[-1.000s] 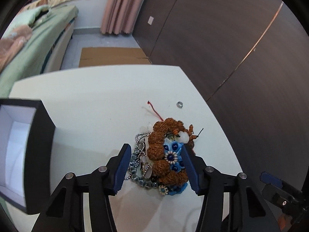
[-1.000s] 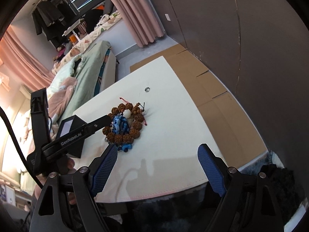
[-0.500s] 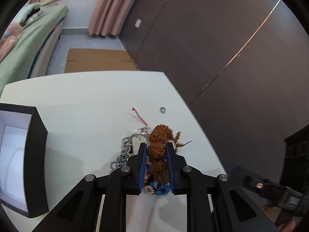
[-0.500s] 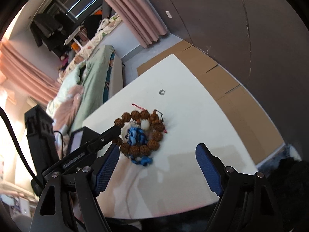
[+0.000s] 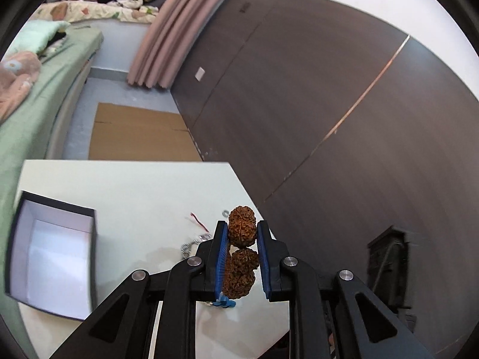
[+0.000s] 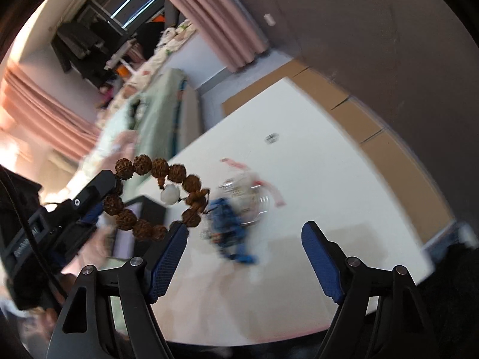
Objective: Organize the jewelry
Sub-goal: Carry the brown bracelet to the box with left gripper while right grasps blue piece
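Note:
A bracelet of big brown knobbly beads (image 5: 239, 281) hangs above the white table (image 5: 134, 197), and my left gripper (image 5: 241, 225) is shut on it. In the right wrist view the bracelet (image 6: 155, 167) shows as a full loop with one white bead, dangling from the left gripper (image 6: 112, 187). My right gripper (image 6: 244, 234) hovers over the table, its jaws wide and closing a little, with nothing pressed between them. Below it lie a blue beaded piece (image 6: 230, 227) and a blurred silver chain (image 6: 245, 194). The chain (image 5: 191, 243) also lies just left of my left fingers.
A black box with a white inside (image 5: 93, 257) stands open at the table's left. A red thread (image 5: 199, 221) and a small metal ring (image 5: 225, 211) lie near the far right edge. A dark wall panel (image 5: 314, 104) runs beside the table; cardboard (image 5: 137, 131) covers the floor beyond.
My left gripper shut on the brown bracelet and lifted it off the pile, leaving the blue piece and chain on the table. The right gripper drifted closer over the pile.

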The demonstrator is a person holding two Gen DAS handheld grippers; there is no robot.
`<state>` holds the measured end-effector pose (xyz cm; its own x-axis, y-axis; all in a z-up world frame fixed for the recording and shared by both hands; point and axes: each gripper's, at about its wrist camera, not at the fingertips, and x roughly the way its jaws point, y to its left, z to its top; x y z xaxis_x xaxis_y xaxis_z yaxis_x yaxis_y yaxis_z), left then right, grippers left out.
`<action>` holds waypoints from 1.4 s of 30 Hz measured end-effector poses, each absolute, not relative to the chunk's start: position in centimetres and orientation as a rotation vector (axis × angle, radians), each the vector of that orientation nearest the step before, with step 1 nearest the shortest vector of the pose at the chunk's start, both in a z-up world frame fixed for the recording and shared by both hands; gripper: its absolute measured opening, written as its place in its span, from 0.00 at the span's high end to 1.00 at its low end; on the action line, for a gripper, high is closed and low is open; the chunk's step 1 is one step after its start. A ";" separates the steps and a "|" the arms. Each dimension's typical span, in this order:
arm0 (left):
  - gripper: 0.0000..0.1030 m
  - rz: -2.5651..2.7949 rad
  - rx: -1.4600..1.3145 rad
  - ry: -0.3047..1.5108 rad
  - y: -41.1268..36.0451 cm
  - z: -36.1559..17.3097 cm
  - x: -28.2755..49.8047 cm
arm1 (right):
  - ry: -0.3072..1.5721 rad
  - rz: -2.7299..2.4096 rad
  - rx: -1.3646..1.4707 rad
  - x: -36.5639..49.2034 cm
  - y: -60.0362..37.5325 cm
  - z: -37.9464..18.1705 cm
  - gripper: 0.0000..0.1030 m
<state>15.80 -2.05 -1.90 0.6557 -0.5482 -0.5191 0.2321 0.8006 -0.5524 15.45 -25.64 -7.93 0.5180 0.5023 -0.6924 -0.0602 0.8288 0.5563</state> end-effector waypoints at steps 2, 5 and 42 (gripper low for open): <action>0.80 -0.444 -0.476 0.717 -1.2 -1.4 15.3 | 0.993 0.368 0.500 15.8 -25.0 -8.2 0.26; 0.80 -0.412 -0.488 0.697 0.2 -0.8 14.8 | 1.011 0.371 0.441 16.9 -23.3 -8.5 0.31; 0.63 -0.120 -0.607 0.678 11.4 -0.1 12.6 | 0.924 0.561 0.344 18.8 -16.7 -2.9 0.90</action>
